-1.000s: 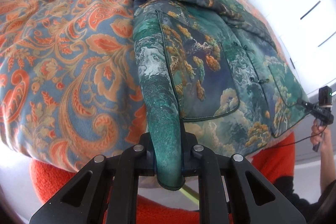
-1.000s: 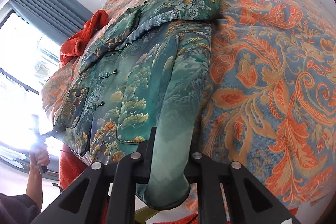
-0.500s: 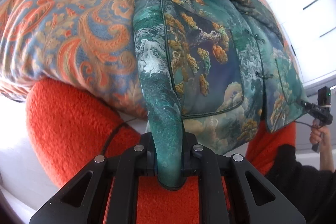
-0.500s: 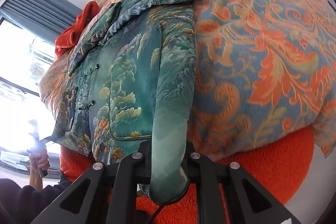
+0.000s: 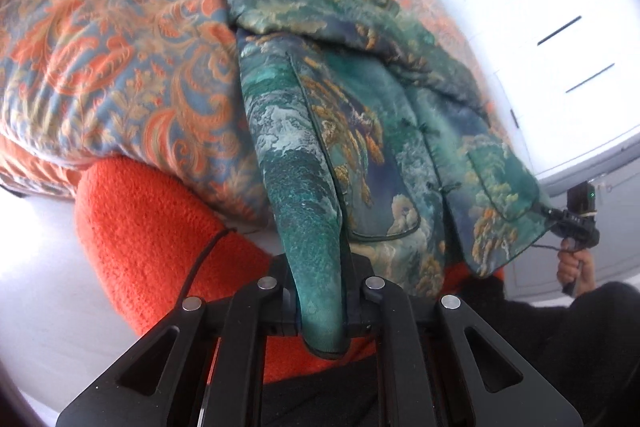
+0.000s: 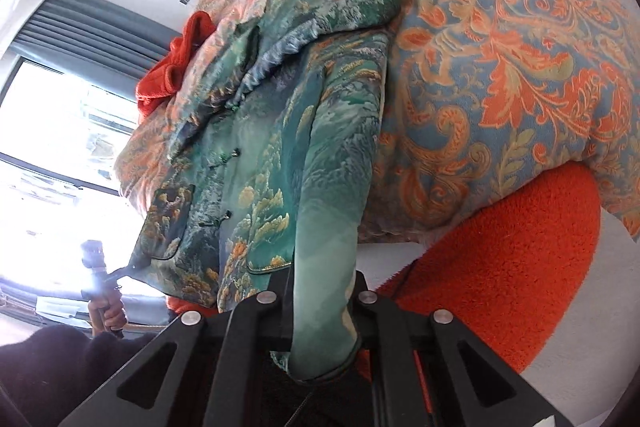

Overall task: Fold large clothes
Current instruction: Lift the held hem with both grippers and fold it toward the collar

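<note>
Green brocade jacket (image 5: 360, 131) stretches ahead over the quilt (image 5: 120, 67), its hem corners clamped tight in the left gripper (image 5: 320, 311) and right gripper (image 6: 322, 315)

Right tongs (image 6: 320, 311) clamp the green jacket's (image 6: 280, 147) hem at the patterned quilt's (image 6: 500, 67) edge.

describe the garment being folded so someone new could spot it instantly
On the bed's orange-and-blue paisley quilt lies one jacket, its hem at the bed's near edge, pinched by both grippers. It is the only green thing: glossy fabric with a landscape print, knot buttons and piped pockets, unlike the plain fuzzy orange blanket below.
</note>
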The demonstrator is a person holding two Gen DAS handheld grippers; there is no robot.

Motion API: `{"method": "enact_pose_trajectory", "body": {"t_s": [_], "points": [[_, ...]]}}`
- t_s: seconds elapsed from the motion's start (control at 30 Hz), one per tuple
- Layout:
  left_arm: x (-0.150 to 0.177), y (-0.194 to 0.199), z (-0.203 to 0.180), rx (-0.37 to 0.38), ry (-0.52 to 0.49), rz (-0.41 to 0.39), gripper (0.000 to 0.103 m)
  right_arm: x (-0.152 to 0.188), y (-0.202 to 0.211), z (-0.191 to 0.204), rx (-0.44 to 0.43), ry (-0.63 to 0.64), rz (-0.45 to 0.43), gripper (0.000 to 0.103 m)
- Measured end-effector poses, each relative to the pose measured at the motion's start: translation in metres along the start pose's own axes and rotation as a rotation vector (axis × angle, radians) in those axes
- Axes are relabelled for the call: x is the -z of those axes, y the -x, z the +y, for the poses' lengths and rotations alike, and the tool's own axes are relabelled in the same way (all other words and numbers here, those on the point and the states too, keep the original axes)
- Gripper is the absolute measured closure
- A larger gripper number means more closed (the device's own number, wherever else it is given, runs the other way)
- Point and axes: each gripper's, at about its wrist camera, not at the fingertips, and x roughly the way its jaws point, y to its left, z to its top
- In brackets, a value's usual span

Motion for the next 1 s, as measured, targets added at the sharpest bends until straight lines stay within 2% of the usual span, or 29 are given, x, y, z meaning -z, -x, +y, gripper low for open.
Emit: {"method": "enact_pose_trajectory", "body": {"t_s": [0.1, 0.23, 0.33, 0.5, 0.6, 0.67, 0.7, 0.83, 0.9, 0.93, 1.0], "points": [[-0.039, 0.018, -0.004, 0.062, -0.005, -0.076, 0.093, -0.017, 0.016, 0.013, -0.070, 0.011, -0.051, 0.094], [-0.107, 0.019, -0.009, 0.127, 0.000, -0.153, 0.093, -0.049, 0.029, 0.031, -0.163, 0.030, -0.126, 0.094], [-0.170, 0.003, -0.014, 0.122, -0.017, -0.206, 0.092, -0.092, 0.028, 0.047, -0.209, 0.051, -0.183, 0.094], [-0.270, -0.041, -0.008, 0.075, -0.006, -0.252, 0.092, -0.181, 0.006, 0.060, -0.217, 0.081, -0.264, 0.094], [-0.306, -0.080, 0.008, 0.021, 0.040, -0.215, 0.091, -0.238, -0.025, 0.048, -0.191, 0.042, -0.301, 0.094], [-0.318, -0.102, 0.020, -0.010, 0.073, -0.190, 0.091, -0.267, -0.049, 0.038, -0.154, 0.034, -0.309, 0.094], [-0.311, -0.111, 0.024, -0.022, 0.081, -0.180, 0.091, -0.279, -0.061, 0.032, -0.144, 0.022, -0.302, 0.094], [-0.327, -0.163, 0.035, -0.095, 0.116, -0.149, 0.087, -0.310, -0.114, -0.002, -0.104, -0.077, -0.286, 0.093], [-0.326, -0.174, 0.040, -0.085, 0.157, -0.139, 0.066, -0.316, -0.135, -0.020, -0.098, -0.154, -0.272, 0.092], [-0.324, -0.171, 0.038, -0.065, 0.168, -0.142, 0.060, -0.317, -0.143, -0.027, -0.105, -0.192, -0.262, 0.091], [-0.324, -0.163, 0.035, -0.003, 0.186, -0.152, 0.038, -0.319, -0.151, -0.038, -0.140, -0.259, -0.254, 0.086]]}}
